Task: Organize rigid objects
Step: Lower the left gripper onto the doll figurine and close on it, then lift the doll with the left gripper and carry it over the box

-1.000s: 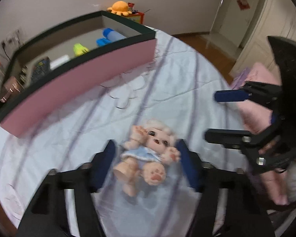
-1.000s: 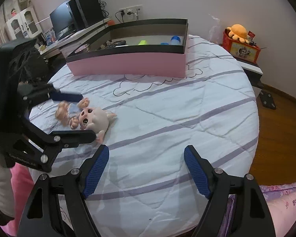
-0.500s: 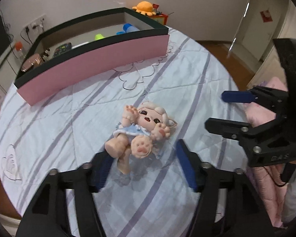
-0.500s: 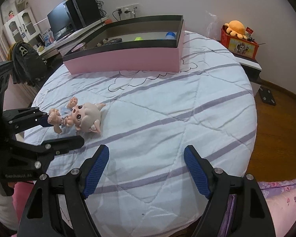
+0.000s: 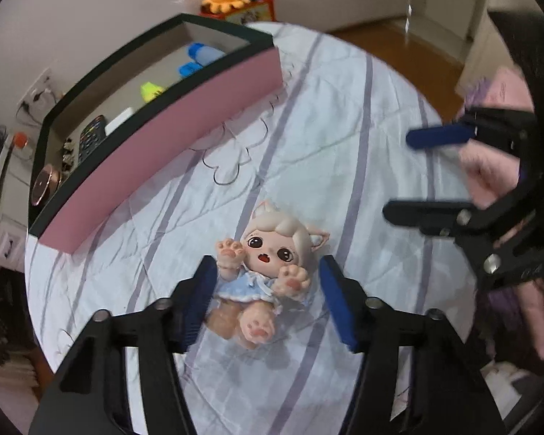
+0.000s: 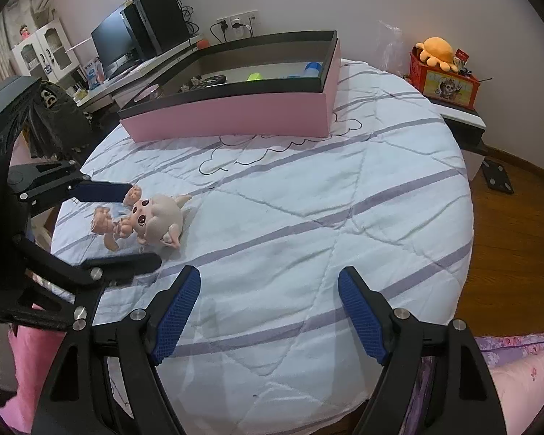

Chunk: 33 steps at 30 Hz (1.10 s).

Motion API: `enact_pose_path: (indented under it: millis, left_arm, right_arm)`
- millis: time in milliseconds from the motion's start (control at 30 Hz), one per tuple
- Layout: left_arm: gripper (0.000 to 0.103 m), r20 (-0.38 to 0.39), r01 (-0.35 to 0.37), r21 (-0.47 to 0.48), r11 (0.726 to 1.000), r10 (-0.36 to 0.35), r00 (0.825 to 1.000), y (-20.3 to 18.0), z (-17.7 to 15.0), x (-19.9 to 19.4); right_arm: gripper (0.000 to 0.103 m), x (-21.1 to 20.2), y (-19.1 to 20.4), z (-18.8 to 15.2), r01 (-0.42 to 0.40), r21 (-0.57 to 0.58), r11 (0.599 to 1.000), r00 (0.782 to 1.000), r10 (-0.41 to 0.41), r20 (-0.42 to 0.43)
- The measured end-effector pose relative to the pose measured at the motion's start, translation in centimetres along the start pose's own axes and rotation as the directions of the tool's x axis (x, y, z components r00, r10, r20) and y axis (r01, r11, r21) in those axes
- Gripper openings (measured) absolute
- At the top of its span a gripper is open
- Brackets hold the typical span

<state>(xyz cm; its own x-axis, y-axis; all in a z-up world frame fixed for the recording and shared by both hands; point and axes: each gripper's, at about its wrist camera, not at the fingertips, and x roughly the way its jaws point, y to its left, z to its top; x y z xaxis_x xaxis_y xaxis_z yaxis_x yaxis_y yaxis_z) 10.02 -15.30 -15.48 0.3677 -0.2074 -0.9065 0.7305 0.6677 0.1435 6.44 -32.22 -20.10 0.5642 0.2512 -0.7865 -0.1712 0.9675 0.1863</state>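
A small doll [image 5: 268,272] with pale hair, cat ears and a blue dress lies on its back on the striped bedspread [image 5: 344,116]. My left gripper [image 5: 266,284] is open with its blue pads on either side of the doll's body; the left pad is close to its raised paw. In the right wrist view the doll [image 6: 145,219] lies between the left gripper's fingers [image 6: 101,192]. My right gripper [image 6: 268,308] is open and empty over the bedspread, to the right of the doll. A long pink box [image 5: 185,123] with a dark rim stands behind.
The pink box [image 6: 235,116] holds a remote, a yellow-green item, blue items and small things. An orange plush [image 6: 437,50] sits on a red box beside the bed. A desk with a monitor [image 6: 112,47] stands at back left. Wooden floor [image 6: 518,239] lies to the right.
My left gripper has moved forward, so its pads now flank the doll's body instead of its legs. The right gripper has barely moved.
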Motion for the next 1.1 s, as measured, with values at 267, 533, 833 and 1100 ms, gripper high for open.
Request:
enact_pose_path:
  millis: [267, 533, 833, 1100]
  left_arm:
    - [0.051, -0.072, 0.022, 0.053, 0.998, -0.018, 0.997, 0.2, 1.2, 1.3]
    - [0.048, -0.073, 0.029, 0.067, 0.997, -0.024, 0.997, -0.1, 1.4, 0.9]
    - [0.048, 0.056, 0.021, -0.103, 0.994, -0.016, 0.998, 3.0, 1.1, -2.0]
    - [0.048, 0.198, -0.025, -0.318, 0.948, 0.092, 0.976, 7.7, 1.6, -5.8]
  right_arm:
    - [0.08, 0.6, -0.4, 0.4, -0.02, -0.012, 1.0, 1.0, 0.02, -0.011]
    - [0.08, 0.8, -0.5, 0.5, -0.028, -0.022, 0.999, 0.999, 0.028, -0.016]
    - [0.08, 0.2, -0.7, 0.8, -0.04, -0.011, 0.999, 0.999, 0.04, 0.0]
    - [0.08, -2.7, 0.0, 3.5, -0.04, -0.028, 0.999, 0.993, 0.042, 0.11]
